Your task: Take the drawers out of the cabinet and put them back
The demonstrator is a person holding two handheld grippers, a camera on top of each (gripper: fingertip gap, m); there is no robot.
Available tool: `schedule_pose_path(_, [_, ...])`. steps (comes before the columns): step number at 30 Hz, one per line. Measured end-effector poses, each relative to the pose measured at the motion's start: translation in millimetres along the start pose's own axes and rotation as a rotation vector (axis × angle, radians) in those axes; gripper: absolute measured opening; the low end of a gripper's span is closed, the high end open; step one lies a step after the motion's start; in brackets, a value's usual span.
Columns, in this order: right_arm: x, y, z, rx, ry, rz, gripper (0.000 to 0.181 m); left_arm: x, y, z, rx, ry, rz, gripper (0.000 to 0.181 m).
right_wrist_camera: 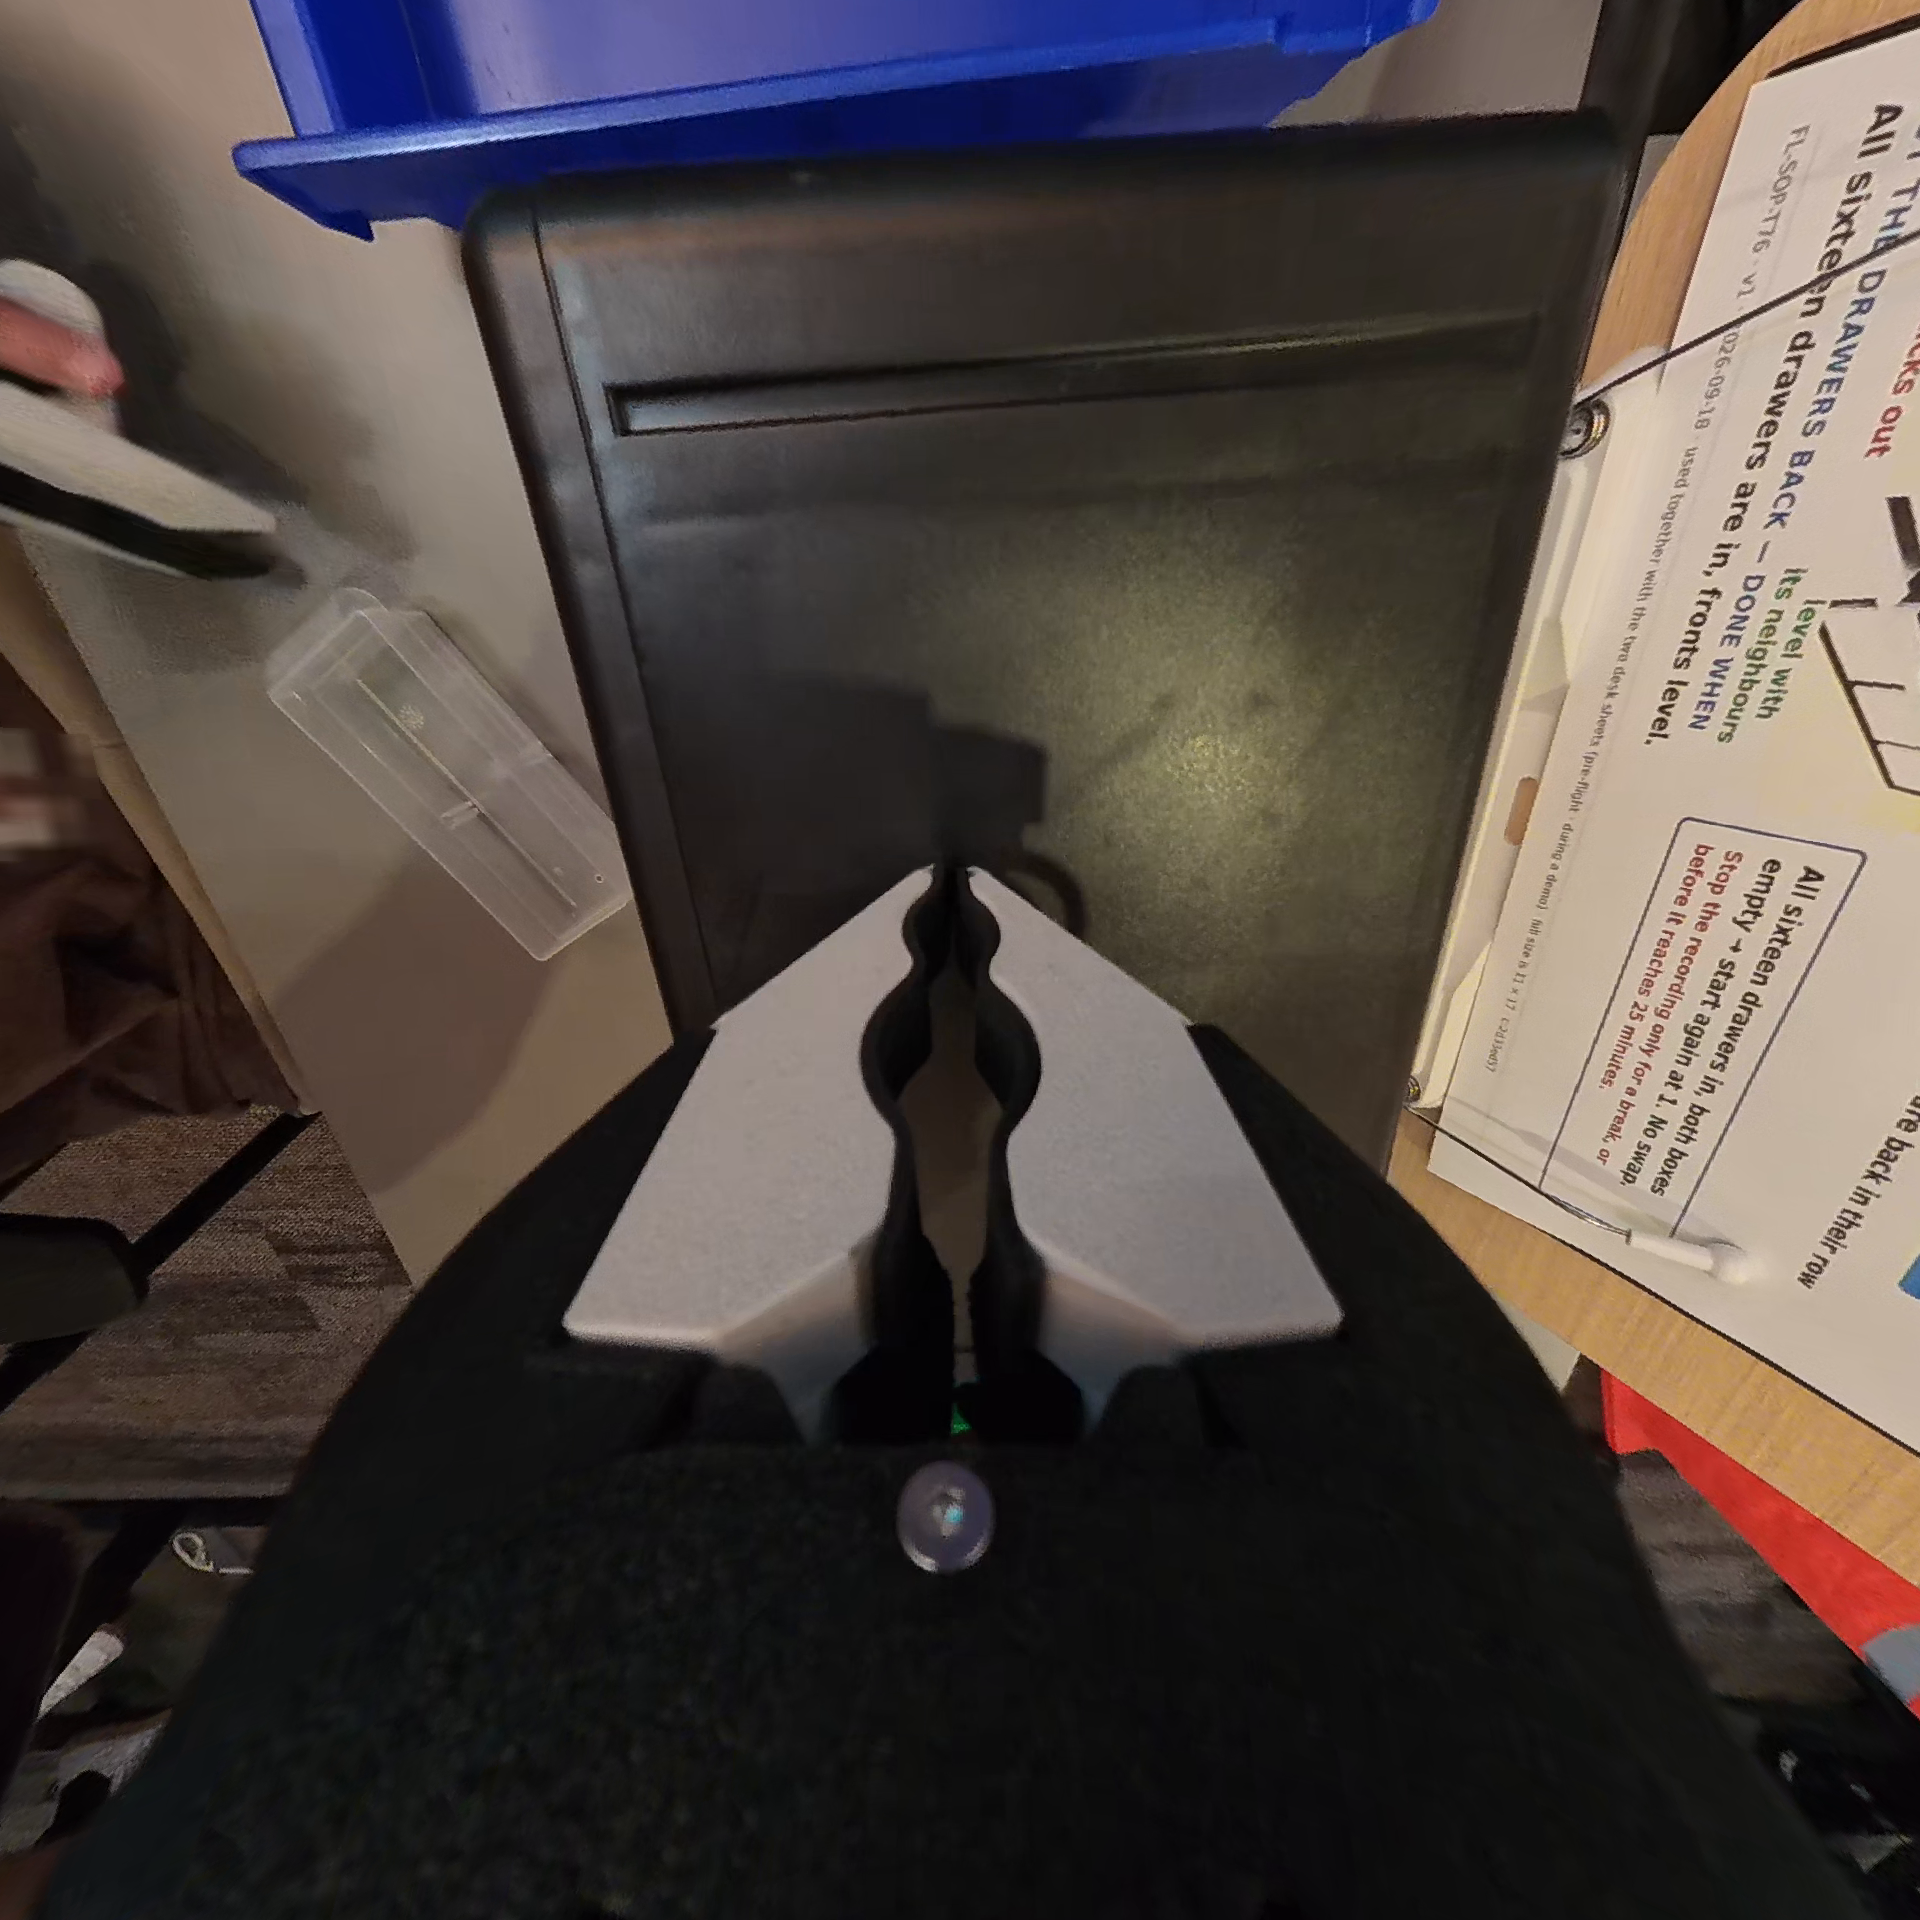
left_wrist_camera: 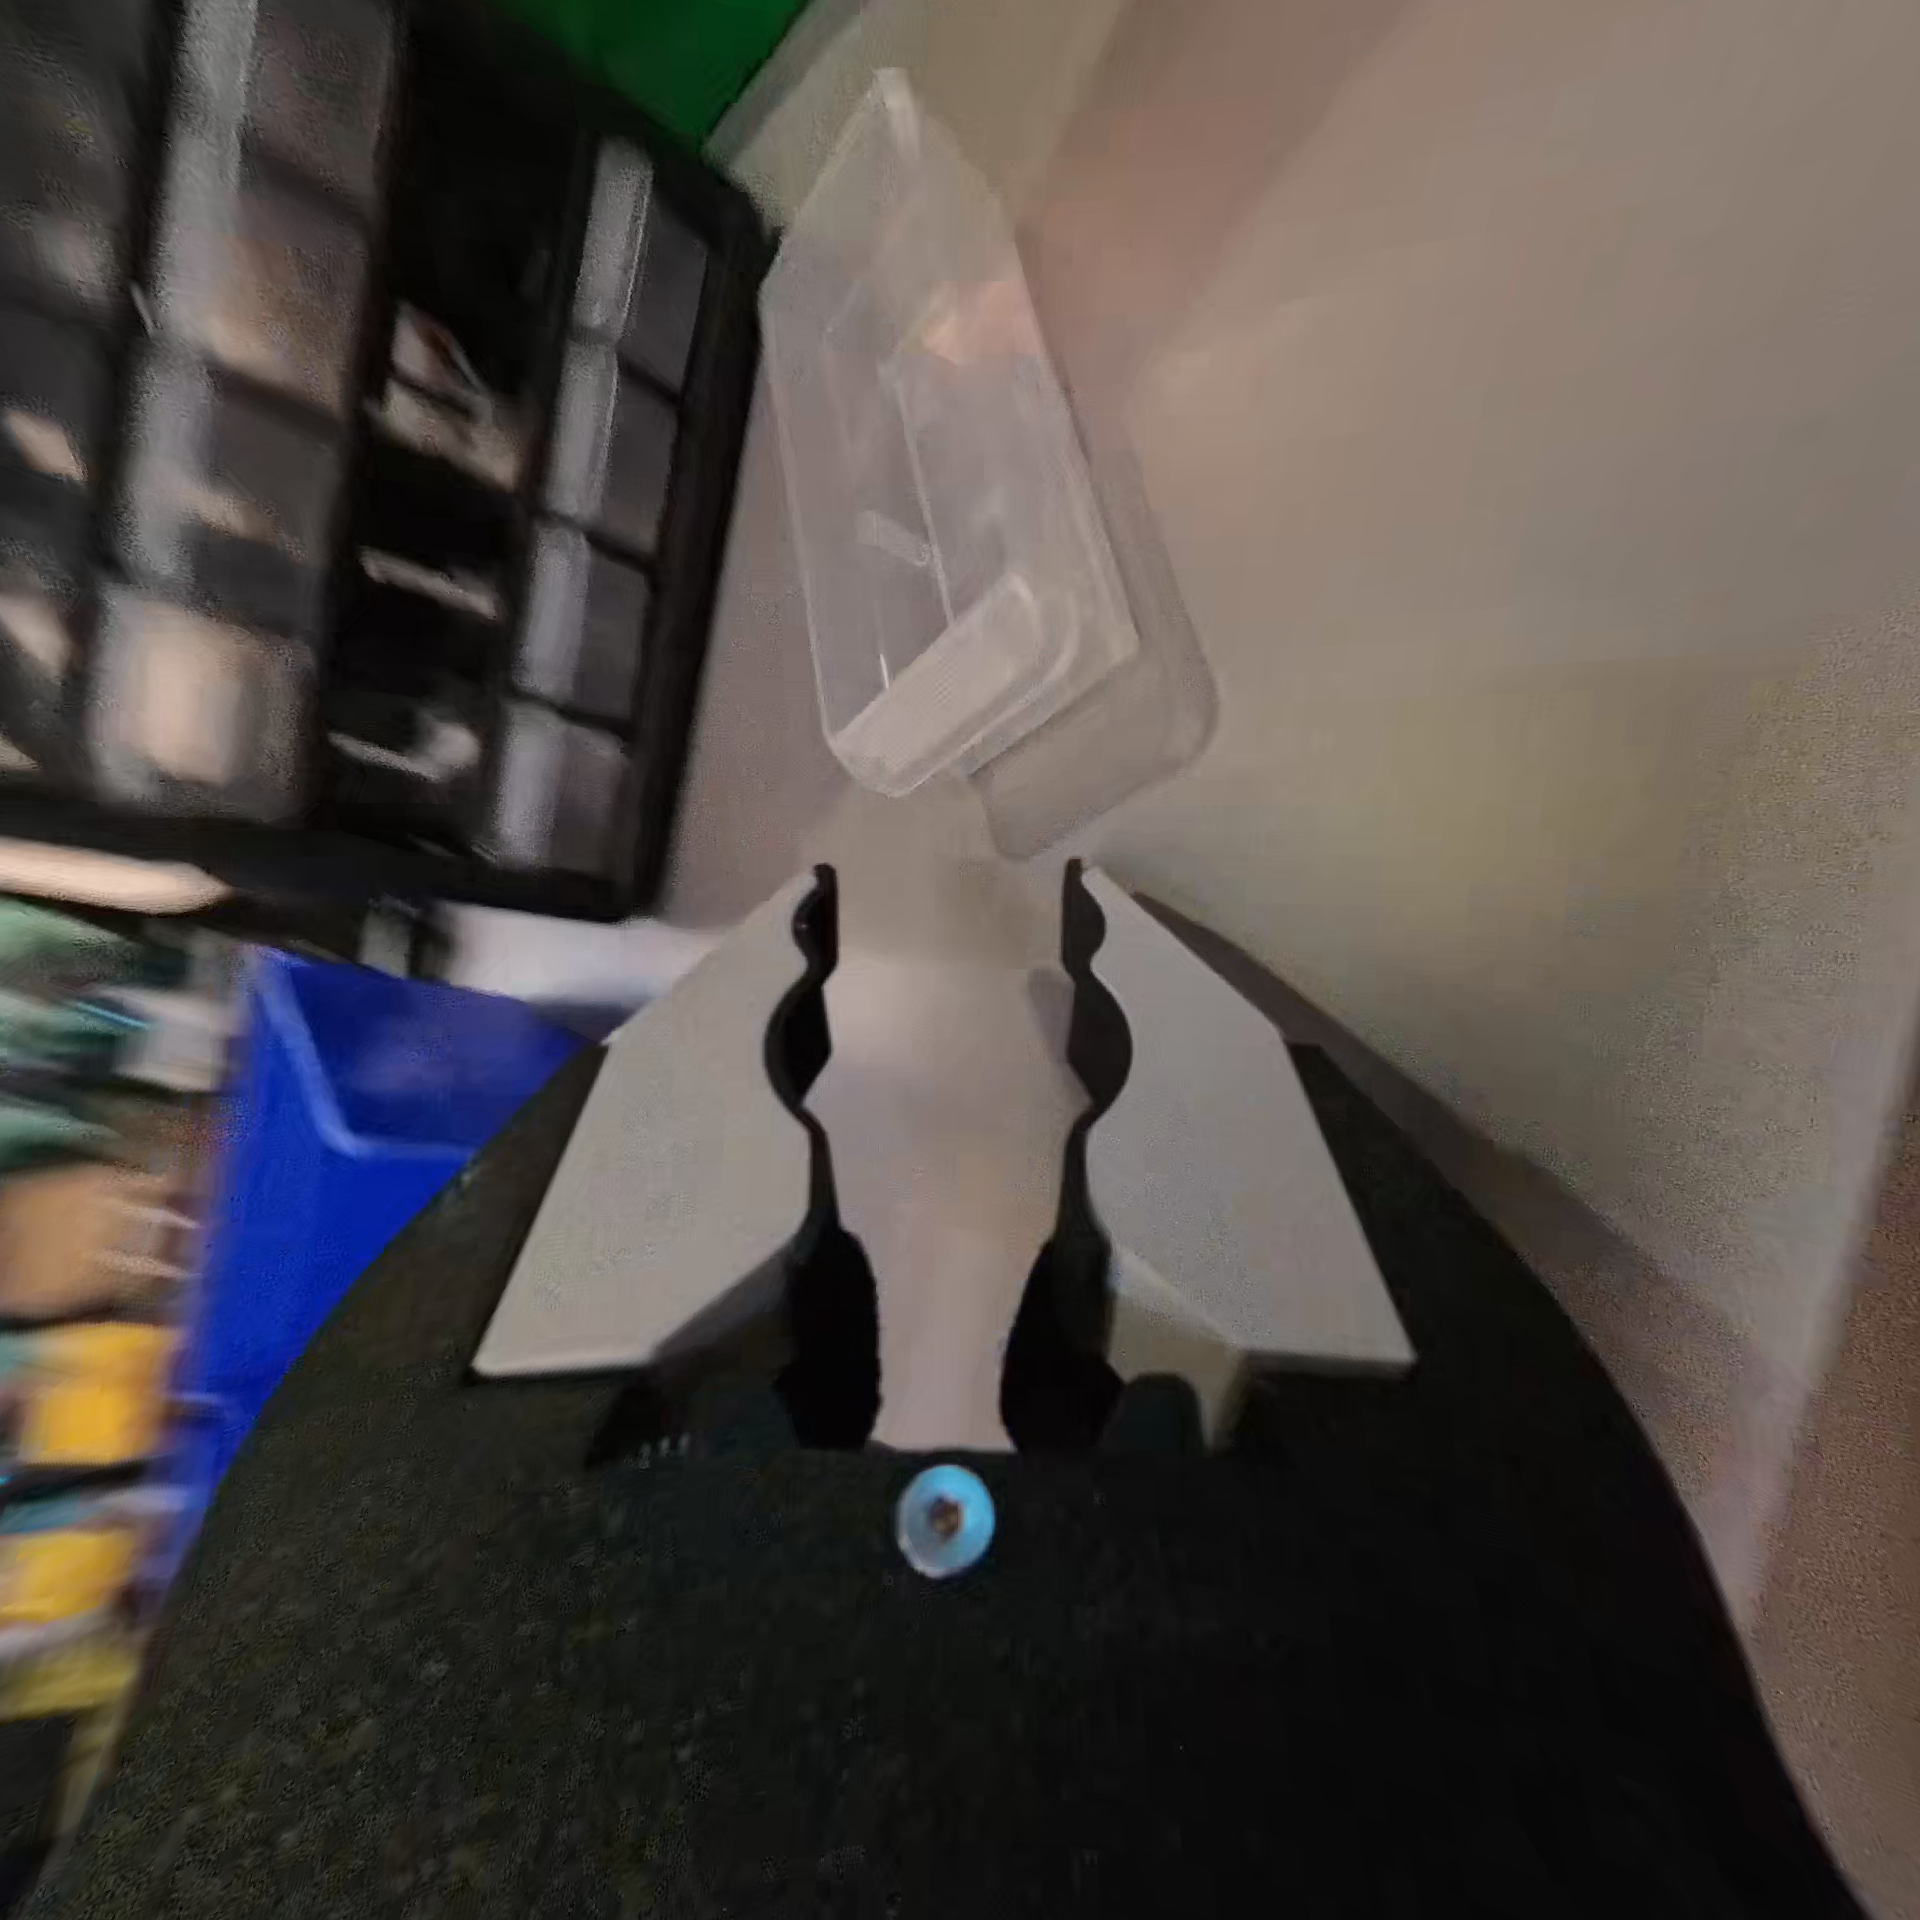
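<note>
Both tongs were empty. On the left gripper the jaws stood apart with pale tabletop showing between them, and just ahead of their tips lay a clear plastic drawer on the light table, not touched by either finger. To its left rose the black cabinet, blurred, its grid of small drawer fronts facing sideways in that view. A blue bin sat below it. On the right gripper the tips were pressed together, clamping nothing, above the cabinet's dark flat top. From that side the drawer lay on the table left of the cabinet, near the left gripper. A printed sheet lay at the right
</note>
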State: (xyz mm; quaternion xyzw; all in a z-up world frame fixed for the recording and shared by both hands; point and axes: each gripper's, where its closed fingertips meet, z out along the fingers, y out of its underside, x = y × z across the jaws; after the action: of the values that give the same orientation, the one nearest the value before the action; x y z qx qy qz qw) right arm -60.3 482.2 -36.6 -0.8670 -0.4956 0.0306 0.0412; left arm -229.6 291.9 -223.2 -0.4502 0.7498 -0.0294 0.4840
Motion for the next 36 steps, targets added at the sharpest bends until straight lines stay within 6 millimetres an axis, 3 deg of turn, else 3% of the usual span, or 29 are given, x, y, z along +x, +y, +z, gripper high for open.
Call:
schedule_pose_path(4, [-0.1, 0.0, 0.0, -0.025, 0.008, -0.005, 0.000, -1.2, -25.0, 1.3, 0.037, 0.280, -0.691, 0.088])
schedule_pose_path(8, [-0.2, 0.1, 0.1, -0.035, 0.004, 0.000, 0.000, -15.8, -44.1, 12.6, 0.085, 0.354, -0.924, 0.097])
schedule_pose_path(12, [-0.3, 0.3, 0.1, -0.038, 0.005, 0.004, 0.000, -4.5, -40.1, 29.6, -0.023, 0.413, -0.856, 0.098])
schedule_pose_path(18, [-0.5, 0.4, 0.0, -0.040, 0.011, 0.008, 0.000, 3.5, -40.0, 45.9, -0.085, 0.420, -0.725, 0.081])
schedule_pose_path(20, [-0.6, 0.4, 0.0, -0.038, 0.016, 0.006, 0.000, 7.4, -40.9, 48.3, -0.087, 0.429, -0.703, 0.066])
schedule_pose_path(29, [7.0, 7.7, -3.9, -0.014, 0.109, -0.059, 0.000, 18.0, -62.5, 52.2, -0.002, 0.527, -0.564, 0.064])
schedule_pose_path(31, [-8.5, 11.8, -15.6, 0.041, 0.089, -0.033, 0.000, 21.1, -67.6, 53.1, 0.013, 0.556, -0.519, 0.064])
schedule_pose_path(32, [-23.2, 10.9, -24.4, 0.111, 0.071, -0.021, 0.019, 22.1, -70.2, 53.6, 0.019, 0.569, -0.504, 0.064])
schedule_pose_path(34, [-61.2, 18.6, -38.5, 0.248, 0.063, -0.044, 0.038, 25.8, -74.8, 54.0, 0.027, 0.604, -0.470, 0.064])
schedule_pose_path(36, [-109.7, 37.6, -33.3, 0.357, 0.060, -0.087, 0.049, 29.4, -78.8, 53.0, 0.037, 0.638, -0.444, 0.064])
